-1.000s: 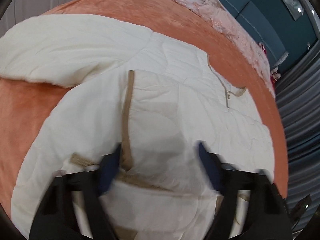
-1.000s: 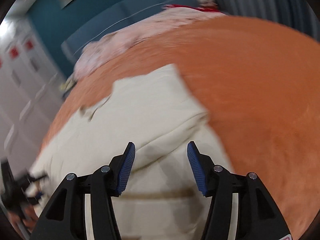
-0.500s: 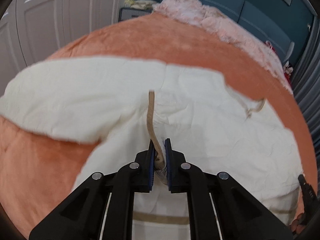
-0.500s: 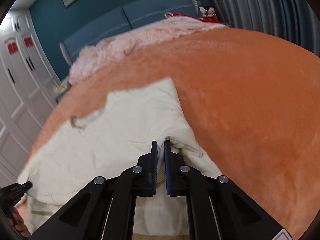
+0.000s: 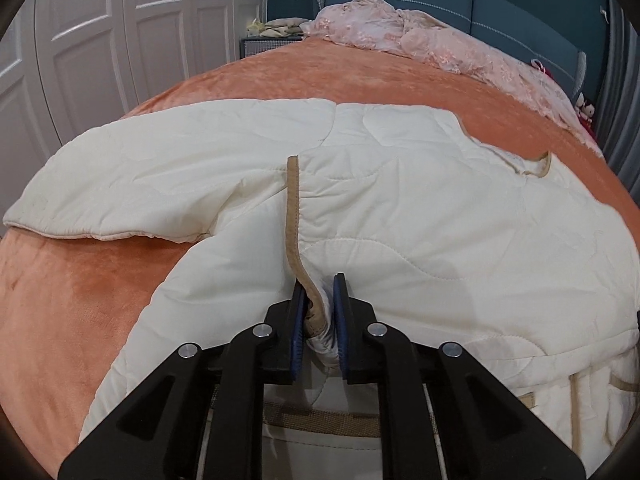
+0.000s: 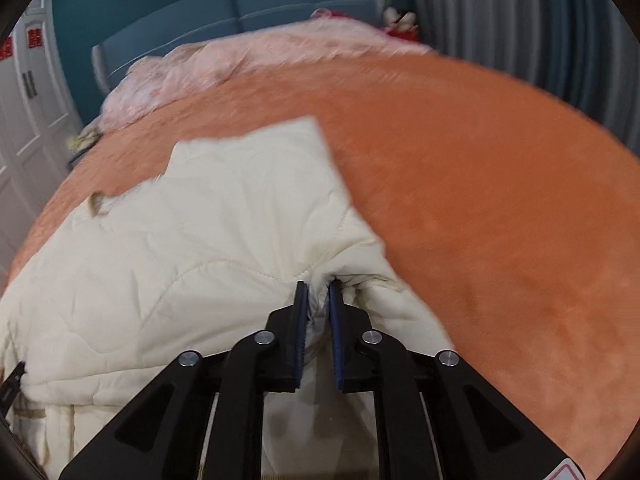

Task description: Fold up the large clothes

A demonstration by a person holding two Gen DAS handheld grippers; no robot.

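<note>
Left wrist view: tan-trimmed edge of quilted cream jacket point(image 5: 400, 216) is pinched by left gripper point(image 5: 320, 280), jaws easing w/ fabric between; right gripper point(image 6: 318, 286) likewise pinches its near-right edge, prob. to lift for a fold on orange bedspread point(image 6: 500, 200).

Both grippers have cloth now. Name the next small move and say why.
Probably lift both grips a little and carry them toward the collar. The left gripper pinches the jacket at its tan trim, the right gripper pinches a fold of its other side, though both jaws are easing open. The jacket lies spread flat on the orange bedspread, unfolded.
</note>
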